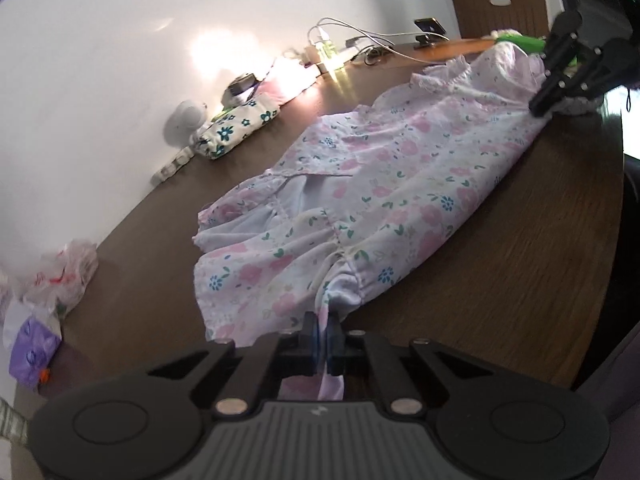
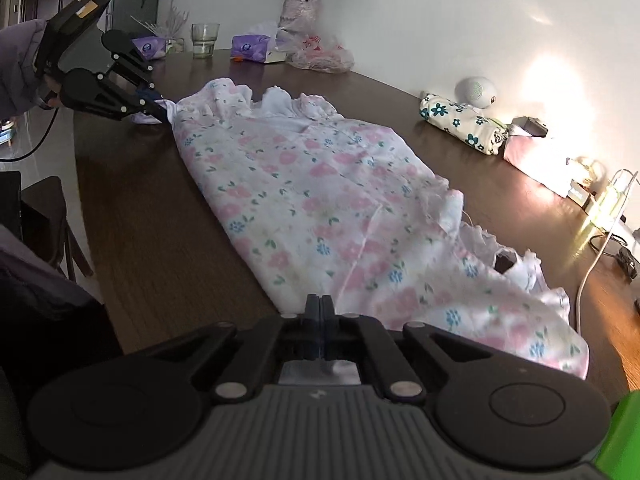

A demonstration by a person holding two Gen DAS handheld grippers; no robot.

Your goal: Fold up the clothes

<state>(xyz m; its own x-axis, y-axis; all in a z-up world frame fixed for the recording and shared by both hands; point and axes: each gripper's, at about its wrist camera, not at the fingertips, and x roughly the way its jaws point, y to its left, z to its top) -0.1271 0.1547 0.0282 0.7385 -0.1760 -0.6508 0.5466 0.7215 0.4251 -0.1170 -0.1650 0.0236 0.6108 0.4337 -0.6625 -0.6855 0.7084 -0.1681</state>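
The dark wooden surface [image 2: 152, 216] runs along a white wall [image 2: 460, 20] and carries the floral garment [image 2: 312, 200], stretched flat between the two grippers. A vase [image 2: 300, 12] wrapped in plastic holds flowers; beside it a glass [image 2: 205, 40] stands, contents unclear. A tissue pack [image 2: 252, 49] and a flowered pouch [image 2: 464, 122] lie near the wall. The left gripper [image 1: 323, 330] has its jaws closed on one end of the garment, the right gripper [image 2: 320, 312] on the other.

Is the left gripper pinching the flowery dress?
Touching. In the left wrist view, the left gripper has its fingers shut on the flowery dress, with cloth poking through behind them.
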